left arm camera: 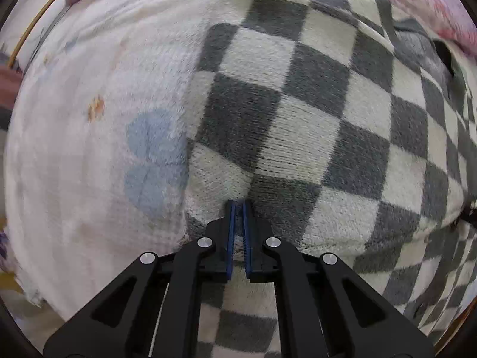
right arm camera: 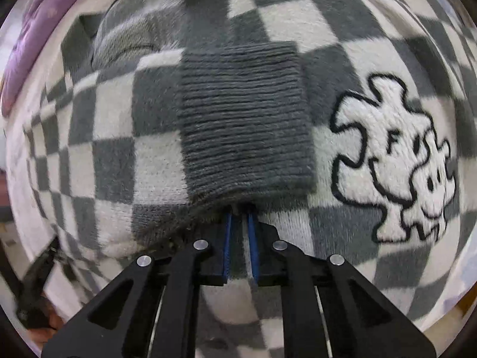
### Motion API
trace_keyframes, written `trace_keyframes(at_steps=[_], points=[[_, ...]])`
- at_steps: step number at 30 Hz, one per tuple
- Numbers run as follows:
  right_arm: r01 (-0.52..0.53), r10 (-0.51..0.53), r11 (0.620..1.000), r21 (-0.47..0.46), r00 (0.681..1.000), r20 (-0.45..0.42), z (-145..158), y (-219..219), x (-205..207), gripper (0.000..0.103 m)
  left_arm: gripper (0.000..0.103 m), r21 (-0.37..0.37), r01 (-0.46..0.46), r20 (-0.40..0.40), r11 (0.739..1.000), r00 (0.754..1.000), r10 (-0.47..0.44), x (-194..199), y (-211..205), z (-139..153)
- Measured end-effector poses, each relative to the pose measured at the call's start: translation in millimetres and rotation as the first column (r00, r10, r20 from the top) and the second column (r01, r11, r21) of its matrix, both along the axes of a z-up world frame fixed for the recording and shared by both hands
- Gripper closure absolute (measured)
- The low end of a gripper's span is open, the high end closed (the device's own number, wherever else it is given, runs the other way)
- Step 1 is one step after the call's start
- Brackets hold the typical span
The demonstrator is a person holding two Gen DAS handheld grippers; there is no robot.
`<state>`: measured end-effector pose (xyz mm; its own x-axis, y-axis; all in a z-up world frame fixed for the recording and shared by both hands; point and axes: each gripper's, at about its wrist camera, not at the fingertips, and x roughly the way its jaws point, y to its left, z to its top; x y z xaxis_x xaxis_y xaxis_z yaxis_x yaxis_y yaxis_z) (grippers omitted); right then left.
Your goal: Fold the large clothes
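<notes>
A large fleece garment in a grey and white check [left arm camera: 298, 113] lies spread on a bed. My left gripper [left arm camera: 239, 208] is shut on a fold of the garment's edge near its left side. In the right wrist view the garment [right arm camera: 119, 137] fills the frame, with a white cartoon patch [right arm camera: 396, 164] on the right. My right gripper [right arm camera: 241, 214] is shut on the ribbed grey cuff [right arm camera: 244, 125] of a sleeve that lies over the checked body.
A pale fleece bed cover with a blue spot [left arm camera: 152, 155] lies under the garment on the left. Pink and purple bedding [left arm camera: 417, 3] lies at the far edge, also in the right wrist view [right arm camera: 32, 44]. The other gripper [right arm camera: 35, 280] shows at lower left.
</notes>
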<state>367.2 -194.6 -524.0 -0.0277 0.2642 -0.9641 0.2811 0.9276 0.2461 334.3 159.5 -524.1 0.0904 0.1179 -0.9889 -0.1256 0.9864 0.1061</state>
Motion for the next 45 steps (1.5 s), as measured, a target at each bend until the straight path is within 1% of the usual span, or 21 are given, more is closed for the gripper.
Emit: trace_keyframes(at_steps=[3, 5, 8, 10, 12, 14, 16, 17, 18, 21, 22, 23, 25, 26, 30, 31, 32, 34, 39, 42, 45], points=[[0.019, -0.019, 1.000, 0.012, 0.999, -0.031, 6, -6, 8, 0.093, 0.099, -0.014, -0.020, -0.008, 1.000, 1.000, 0.019, 1, 0, 4], [0.006, -0.006, 1.000, 0.005, 0.999, -0.033, 17, -14, 8, 0.091, 0.098, -0.009, -0.029, -0.029, 1.000, 0.999, 0.029, -1, 0, 10], [0.016, -0.014, 0.999, 0.039, 0.999, -0.048, 24, -12, 9, 0.089, 0.097, 0.008, -0.043, -0.063, 0.999, 0.997, 0.043, 7, -4, 17], [0.019, -0.017, 0.999, 0.043, 0.999, -0.042, 34, -5, 0, 0.089, 0.089, -0.004, -0.047, -0.070, 0.999, 0.996, 0.047, 4, -7, 28], [0.016, -0.015, 0.999, 0.050, 0.999, -0.028, 48, -4, -6, 0.083, 0.066, -0.049, -0.065, -0.067, 0.997, 0.996, 0.061, -2, -11, 43], [0.014, -0.013, 0.998, 0.055, 1.000, -0.017, 62, 0, -13, 0.066, 0.065, -0.060, -0.059, -0.052, 0.996, 0.997, 0.056, -2, -15, 58], [-0.005, 0.005, 0.999, 0.046, 1.000, -0.004, 81, -3, -18, 0.059, 0.065, -0.051, -0.038, -0.051, 0.998, 0.998, 0.036, -1, -21, 68], [-0.013, 0.013, 0.999, 0.043, 1.000, -0.008, 87, 0, -22, 0.050, 0.065, -0.048, -0.030, -0.054, 0.998, 0.998, 0.027, -2, -25, 74], [-0.016, 0.017, 0.999, 0.041, 1.000, -0.015, 94, 0, -24, 0.045, 0.065, -0.042, -0.021, -0.055, 0.999, 0.998, 0.019, -2, -28, 80], [-0.037, 0.038, 0.999, 0.026, 0.999, -0.014, 114, -2, -37, 0.044, 0.065, -0.034, -0.006, -0.052, 0.999, 0.999, 0.004, -7, -38, 97], [-0.048, 0.048, 0.999, 0.020, 0.999, -0.007, 122, -1, -50, 0.043, 0.065, -0.033, -0.005, -0.050, 0.999, 0.999, 0.004, -12, -39, 102], [-0.053, 0.053, 0.998, 0.018, 0.999, 0.001, 127, 8, -80, 0.039, 0.065, -0.034, -0.007, -0.046, 0.999, 0.999, 0.005, -22, -39, 105], [-0.065, 0.065, 0.998, 0.011, 0.997, 0.029, 142, 17, -91, 0.032, 0.061, -0.037, -0.009, -0.036, 0.999, 0.999, 0.008, -29, -41, 120], [-0.076, 0.076, 0.997, 0.002, 0.996, 0.043, 147, 24, -92, 0.032, 0.057, -0.035, -0.010, -0.031, 0.999, 0.999, 0.009, -31, -39, 127], [-0.107, 0.107, 0.994, -0.003, 0.989, 0.102, 190, 27, -105, 0.029, 0.056, -0.033, 0.002, -0.011, 0.999, 1.000, -0.002, -59, -40, 163], [-0.105, 0.104, 0.994, 0.005, 0.988, 0.117, 199, 29, -108, 0.024, 0.055, -0.037, 0.002, -0.002, 0.999, 1.000, -0.002, -64, -42, 174], [-0.106, 0.103, 0.994, 0.014, 0.987, 0.127, 201, 35, -106, 0.021, 0.051, -0.043, 0.000, 0.004, 0.999, 1.000, 0.000, -69, -44, 181], [-0.108, 0.102, 0.994, 0.026, 0.981, 0.163, 223, 36, -113, 0.021, 0.050, -0.050, 0.000, 0.018, 0.999, 1.000, 0.001, -81, -47, 200], [-0.089, 0.086, 0.996, 0.003, 0.966, 0.243, 260, 39, -131, 0.019, 0.050, -0.019, 0.029, 0.041, 0.999, 0.999, -0.029, -106, -67, 240], [-0.105, 0.113, 0.993, -0.043, 0.952, 0.285, 280, 42, -142, 0.017, 0.050, -0.004, 0.041, 0.070, 0.999, 0.997, -0.041, -120, -74, 262], [-0.129, 0.142, 0.990, -0.062, 0.937, 0.318, 296, 45, -151, 0.017, 0.050, 0.002, 0.046, 0.102, 0.999, 0.994, -0.046, -133, -78, 285]])
